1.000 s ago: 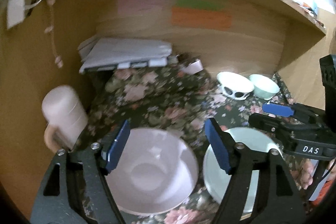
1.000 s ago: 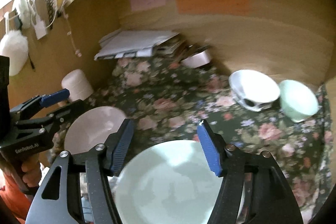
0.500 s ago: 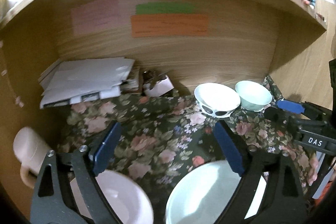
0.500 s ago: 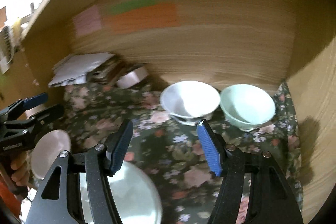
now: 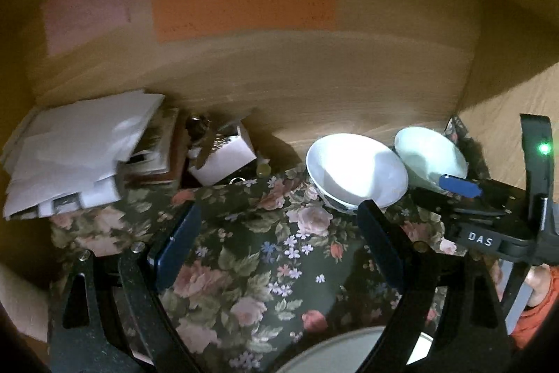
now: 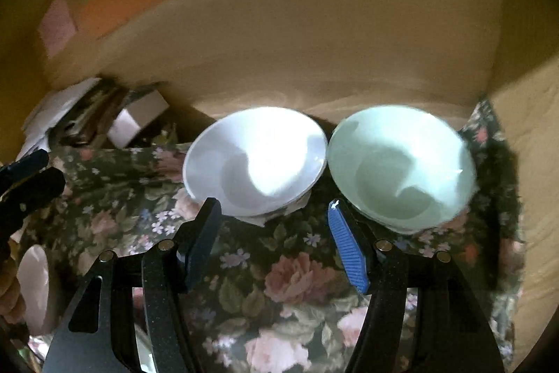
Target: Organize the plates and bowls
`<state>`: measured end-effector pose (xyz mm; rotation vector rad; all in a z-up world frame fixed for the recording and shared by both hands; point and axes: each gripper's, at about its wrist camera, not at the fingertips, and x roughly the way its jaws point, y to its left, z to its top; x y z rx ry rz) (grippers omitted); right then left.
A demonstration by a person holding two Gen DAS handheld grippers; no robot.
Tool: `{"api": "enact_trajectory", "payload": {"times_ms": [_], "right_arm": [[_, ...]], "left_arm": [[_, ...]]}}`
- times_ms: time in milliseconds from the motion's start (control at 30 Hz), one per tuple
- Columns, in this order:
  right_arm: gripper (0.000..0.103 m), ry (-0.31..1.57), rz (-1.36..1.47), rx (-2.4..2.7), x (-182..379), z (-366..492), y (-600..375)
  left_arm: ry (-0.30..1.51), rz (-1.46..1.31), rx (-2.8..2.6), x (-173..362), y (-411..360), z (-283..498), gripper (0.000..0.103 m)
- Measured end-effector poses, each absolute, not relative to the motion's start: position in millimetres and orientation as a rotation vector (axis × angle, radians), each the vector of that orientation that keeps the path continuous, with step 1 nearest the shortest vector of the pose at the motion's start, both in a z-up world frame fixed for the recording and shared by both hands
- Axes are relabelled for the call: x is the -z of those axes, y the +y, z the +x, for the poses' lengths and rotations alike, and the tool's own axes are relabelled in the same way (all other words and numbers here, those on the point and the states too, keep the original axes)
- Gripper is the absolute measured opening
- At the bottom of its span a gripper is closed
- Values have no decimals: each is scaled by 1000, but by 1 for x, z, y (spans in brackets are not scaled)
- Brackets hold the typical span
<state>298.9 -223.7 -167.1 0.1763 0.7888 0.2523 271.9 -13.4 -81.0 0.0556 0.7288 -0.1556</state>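
A white bowl and a mint-green bowl stand side by side, rims touching, at the back right of the flowered cloth. My right gripper is open with nothing between its fingers. Its tips reach the near edges of both bowls, with the gap facing the spot between them. In the left wrist view the white bowl and mint bowl lie ahead to the right. My left gripper is wide open over bare cloth. A pale plate's rim shows at the bottom edge.
Papers and a small white box sit against the wooden back wall. A pink bowl lies at the left near a hand. The wooden side wall closes in just right of the mint bowl.
Both grippers have moved forward and to the right, up to the two bowls at the back. The pink bowl and pale plate slid down out of the left view. The left jaws widened.
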Motion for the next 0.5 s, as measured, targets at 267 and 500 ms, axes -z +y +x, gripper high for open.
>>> {"api": "enact_trajectory", "payload": {"times_ms": [267,500], "right_arm": [[43,861,279,-248,189,321,-232],[43,919,331,-288,203,337,-227]], "left_arm": [[798,69,132,109,-17,312,91],[838,77,130,125,-20,326,91]]}}
